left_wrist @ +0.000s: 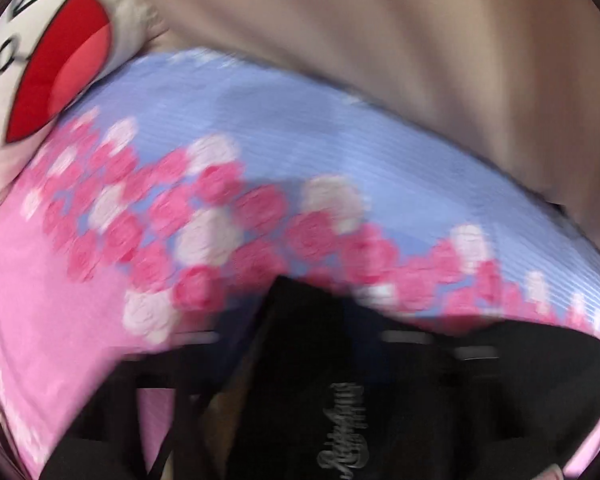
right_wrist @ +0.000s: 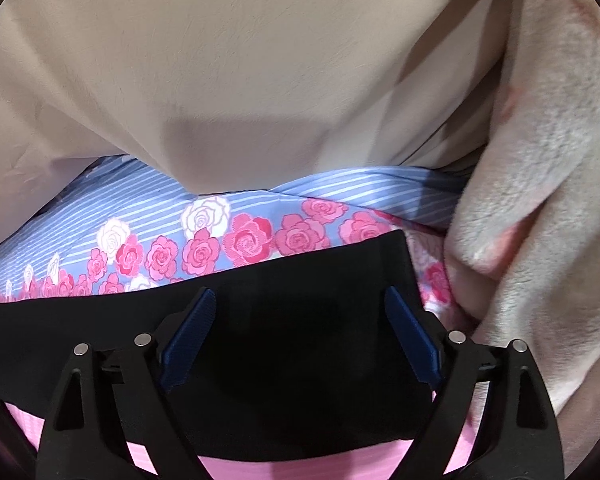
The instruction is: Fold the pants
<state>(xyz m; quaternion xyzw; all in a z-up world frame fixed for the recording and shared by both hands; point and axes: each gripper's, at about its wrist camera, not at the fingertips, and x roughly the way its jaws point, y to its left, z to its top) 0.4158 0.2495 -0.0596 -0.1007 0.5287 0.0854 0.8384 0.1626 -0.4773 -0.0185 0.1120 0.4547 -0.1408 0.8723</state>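
Pants (right_wrist: 284, 344) of black, soft-looking fabric lie flat on a bedspread (right_wrist: 148, 216) striped blue with a band of pink and white roses and a plain pink border. Directly beneath and ahead of the right gripper (right_wrist: 298, 332), the cloth ends in a straight, squared edge just short of the roses, which suggests at least one fold is already in; I judge the job partly done, with a further fold and a tidying pass still to come.

That right gripper has its blue-padded jaws standing wide apart, with black cloth showing in the gap between them and nothing pinched. The left gripper (left_wrist: 284, 420) is hard to read through heavy blur: its jaws look drawn close, with black cloth bearing a scrolled grey logo around them, and it may be pinching that cloth, though I cannot be sure.

Room is tight. To the right of the right gripper a fuzzy cream blanket (right_wrist: 540, 200) bulges in, just beside the pants' corner. Ahead of both grippers a smooth beige sheet (right_wrist: 260, 60) overhangs the bedspread. Far left of the left gripper sits a white cushion with a red patch (left_wrist: 56, 64). Open bedspread lies ahead and to the left.
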